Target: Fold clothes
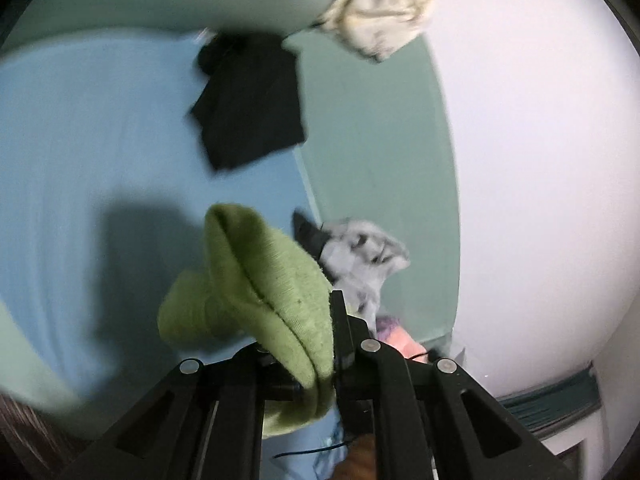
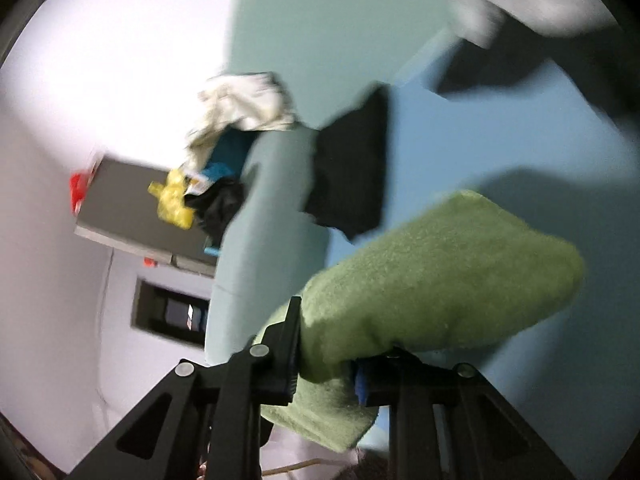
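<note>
Both grippers hold the same green garment up off the bed, so the step in hand looks like lifting and stretching it out before a fold. The left gripper (image 1: 320, 344) has its jaws pinched on a doubled edge of the green garment (image 1: 260, 280), which fills the lower centre of the left wrist frame. The right gripper (image 2: 326, 344) likewise has its jaws clamped on the cloth, which runs from the lower centre toward the right of that frame.

The next move probably calls for spreading the 2 held points apart, then laying the cloth flat on the blue sheet (image 1: 80, 140) before bringing one edge over.

The garment is thick, fuzzy knit, olive-green, bunched and doubled over, not yet flat. A black garment (image 1: 248, 104) lies on the sheet in the upper centre, apparently folded already. A grey patterned cloth (image 1: 360, 256) sits crumpled at centre right, and a cream cloth (image 1: 380, 20) at the top.
</note>
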